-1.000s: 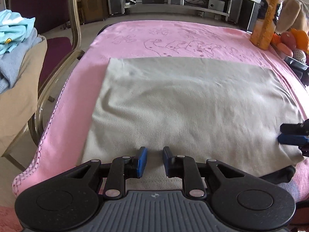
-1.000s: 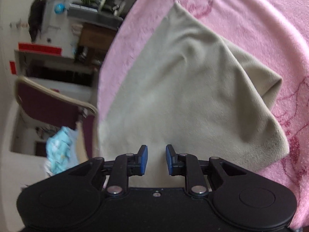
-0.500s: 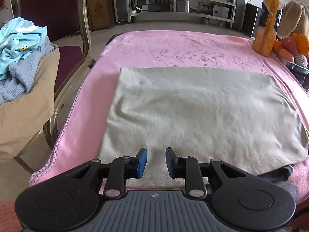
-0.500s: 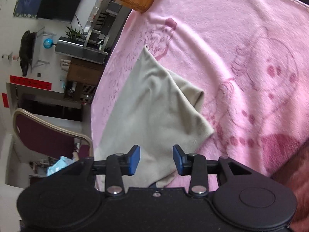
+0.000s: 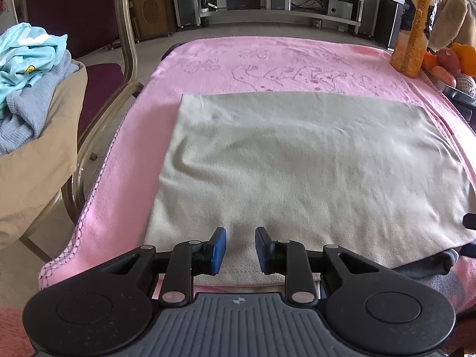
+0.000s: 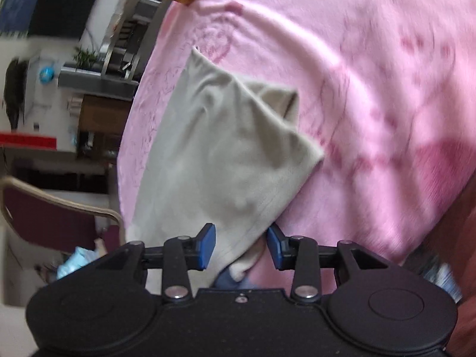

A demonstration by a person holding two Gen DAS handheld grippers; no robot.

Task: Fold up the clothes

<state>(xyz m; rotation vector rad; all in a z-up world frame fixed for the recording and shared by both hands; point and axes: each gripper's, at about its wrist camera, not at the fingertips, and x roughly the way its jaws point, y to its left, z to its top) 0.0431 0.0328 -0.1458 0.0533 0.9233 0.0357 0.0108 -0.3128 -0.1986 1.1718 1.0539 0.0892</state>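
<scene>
A beige garment (image 5: 297, 172) lies folded flat as a rectangle on the pink towel (image 5: 267, 59) that covers the table. My left gripper (image 5: 240, 248) hovers over its near hem, left of the middle, open by a narrow gap with nothing between the blue pads. In the blurred right wrist view the same garment (image 6: 226, 154) stretches away with its near right corner folded over in layers. My right gripper (image 6: 241, 247) is open wider, and the garment's near edge runs down between its fingers without being clamped.
A chair (image 5: 128, 68) stands at the table's left with a pile of clothes (image 5: 26, 68) beside it. An orange juice bottle (image 5: 413, 26) and fruit (image 5: 452, 56) sit at the far right corner. A dark cloth (image 5: 431, 264) peeks from under the garment's near right corner.
The right gripper opened wider and drew back from over the garment to its near right corner. The left gripper pulled back and rose slightly, keeping the same gap.
</scene>
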